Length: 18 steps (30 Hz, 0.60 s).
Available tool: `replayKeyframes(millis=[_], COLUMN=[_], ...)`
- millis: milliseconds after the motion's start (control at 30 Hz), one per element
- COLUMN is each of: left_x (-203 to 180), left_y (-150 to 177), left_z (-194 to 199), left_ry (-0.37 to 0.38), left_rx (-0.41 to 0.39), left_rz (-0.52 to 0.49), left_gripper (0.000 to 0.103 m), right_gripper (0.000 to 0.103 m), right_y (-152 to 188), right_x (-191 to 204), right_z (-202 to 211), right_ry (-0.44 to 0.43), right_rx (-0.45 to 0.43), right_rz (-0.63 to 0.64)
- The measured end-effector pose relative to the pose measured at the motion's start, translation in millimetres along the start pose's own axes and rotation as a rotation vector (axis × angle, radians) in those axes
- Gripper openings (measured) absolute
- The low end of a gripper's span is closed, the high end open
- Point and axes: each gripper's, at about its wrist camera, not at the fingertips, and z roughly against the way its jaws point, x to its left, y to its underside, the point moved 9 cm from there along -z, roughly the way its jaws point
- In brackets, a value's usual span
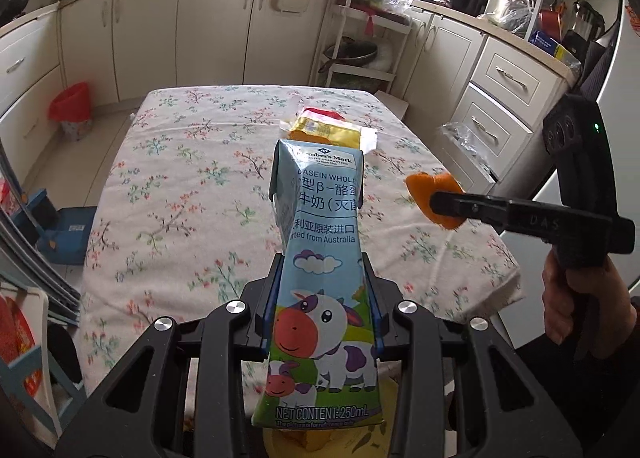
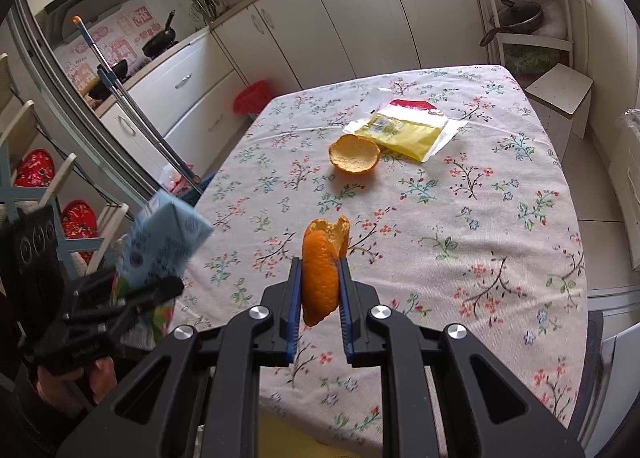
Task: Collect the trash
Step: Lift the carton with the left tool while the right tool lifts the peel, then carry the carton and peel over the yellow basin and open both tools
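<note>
A: Status check, what have I got in hand?

B: My left gripper is clamped on the milk carton, pads pressed on both sides, carton up off the desk. My right gripper is clamped on a piece of orange peel, also lifted clear of the cloth.

A: Both full then. What's left out there?

B: Two things still on the desk, toward the far end: a second, cup-shaped orange peel, lying hollow side up, and a yellow wrapper just behind it, touching or nearly so, can't tell which.

A: Where does it all go?

B: My guess is the red-lined bin on the floor by the cabinets, off the desk's far left corner. Nothing I hold is near it yet.

A: So progress?

B: Roughly halfway by my read. Two items picked up, none dropped off as far as I see, two not yet touched. Next I'd carry both to the bin, let go, then come back for the peel and wrapper.

A: Any worry?

B: The peel in my right is thin and curled, could slip. Carton looks pinched in but secure.
</note>
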Motion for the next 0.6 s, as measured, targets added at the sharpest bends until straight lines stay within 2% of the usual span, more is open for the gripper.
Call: replayKeyframes(millis=[267,600], left_x=[-20.0,-41.2], left_y=[50.1,114.9], left_z=[20.5,29.9], left_ry=[0.026,0.037], left_rx=[0.029,0.111], left_rz=[0.02,0.025], left_gripper=[0.033,0.033], right_gripper=[0.017,0.018], right_y=[26.3,52.3], right_x=[11.6,20.5], right_z=[22.3,42.8], right_ry=[-0.053,-0.096], right_rx=[-0.028,-0.064], right_rz=[-0.026,-0.058])
